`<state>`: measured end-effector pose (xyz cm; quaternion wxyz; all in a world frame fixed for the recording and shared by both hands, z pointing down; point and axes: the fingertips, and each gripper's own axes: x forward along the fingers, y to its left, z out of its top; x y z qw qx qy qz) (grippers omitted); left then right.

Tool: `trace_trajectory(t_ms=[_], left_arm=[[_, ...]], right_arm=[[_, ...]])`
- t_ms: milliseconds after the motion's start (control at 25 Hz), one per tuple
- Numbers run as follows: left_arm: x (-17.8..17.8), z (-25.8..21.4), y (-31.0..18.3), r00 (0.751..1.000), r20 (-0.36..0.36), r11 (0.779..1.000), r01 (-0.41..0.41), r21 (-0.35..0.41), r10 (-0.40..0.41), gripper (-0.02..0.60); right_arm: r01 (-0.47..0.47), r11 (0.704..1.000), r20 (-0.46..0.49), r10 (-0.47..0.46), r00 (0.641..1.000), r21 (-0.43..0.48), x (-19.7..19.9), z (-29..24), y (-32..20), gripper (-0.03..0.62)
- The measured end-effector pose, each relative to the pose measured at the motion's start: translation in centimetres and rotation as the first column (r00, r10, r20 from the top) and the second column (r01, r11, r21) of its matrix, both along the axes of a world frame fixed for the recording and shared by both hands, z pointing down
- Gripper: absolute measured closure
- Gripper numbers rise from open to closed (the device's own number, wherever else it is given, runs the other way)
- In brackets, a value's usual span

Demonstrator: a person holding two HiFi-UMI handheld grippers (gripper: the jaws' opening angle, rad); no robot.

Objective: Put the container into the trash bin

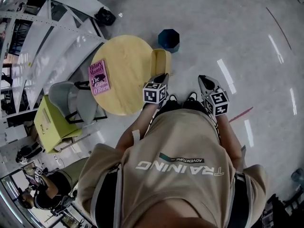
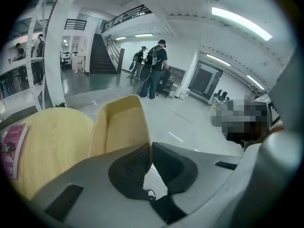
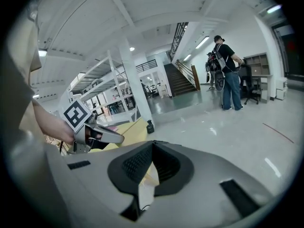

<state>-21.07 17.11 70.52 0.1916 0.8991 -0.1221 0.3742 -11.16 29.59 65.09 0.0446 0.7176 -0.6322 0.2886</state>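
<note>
The left gripper [image 2: 151,151] has its jaws closed on one side wall of the container [image 2: 121,127] — one pad lies inside the wall and the other outside, and the open yellow box stands out ahead of the fingertips. In the head view, the container is just past the right edge of the round table [image 1: 124,82]. The trash bin [image 1: 169,39] stands on the floor near that same edge. The right gripper [image 1: 203,80] is further right of the table — its jaws are together at the tips, apart from the container.

Your head camera looks steeply down past your chest onto the left claw [image 1: 160,78] and right claw [image 1: 204,81]. Each claw's camera rides close behind its jaws, facing outward. All three views share the round table [image 2: 52,141], left of both claws.
</note>
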Motion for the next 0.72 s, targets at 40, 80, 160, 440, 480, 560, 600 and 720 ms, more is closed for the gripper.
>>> trace_trajectory(t_ms=[40, 80, 160, 440, 480, 560, 600, 720], left_arm=[[0.4, -0.3, 0.0, 1.0, -0.002, 1.0, 0.002, -0.002, -0.002, 0.557], [0.8, -0.6, -0.1, 1.0, -0.003, 1.0, 0.007, -0.003, -0.007, 0.557], [1.6, -0.8, -0.6, 1.0, -0.008, 1.0, 0.024, -0.003, -0.024, 0.557], [4.4, 1.2, -3.9, 0.997, -0.008, 0.996, 0.076, -0.04, -0.076, 0.557], [5.2, 1.5, -4.6, 0.997, -0.013, 0.996, 0.078, -0.042, -0.079, 0.557], [6.9, 2.0, -6.0, 0.996, -0.028, 0.996, 0.079, -0.046, -0.081, 0.557], [7.8, 2.3, -6.8, 0.996, -0.034, 0.995, 0.08, -0.051, -0.082, 0.557], [10.5, 3.4, -9.7, 0.995, -0.034, 0.993, 0.093, -0.075, -0.096, 0.557]], right_arm=[[-0.007, 1.0, 0.009, 0.007, 1.0, -0.008, 0.3, 0.2, 0.3, 0.595], [-0.012, 1.0, 0.018, 0.012, 1.0, -0.015, 0.6, 0.3, 0.6, 0.595], [-0.015, 1.0, 0.026, 0.016, 1.0, -0.026, 1.3, 0.8, 0.7, 0.595], [-0.003, 0.999, 0.028, 0.004, 1.0, -0.043, 4.3, 2.3, -1.8, 0.595], [0.001, 0.999, 0.023, 0.0, 1.0, -0.047, 5.1, 2.4, -2.4, 0.595], [0.014, 0.998, 0.004, -0.014, 1.0, -0.058, 6.9, 2.7, -3.9, 0.595], [0.022, 0.998, -0.003, -0.022, 1.0, -0.065, 7.8, 2.8, -4.7, 0.595], [0.031, 0.996, -0.018, -0.033, 0.999, -0.078, 10.7, 2.6, -8.0, 0.595]])
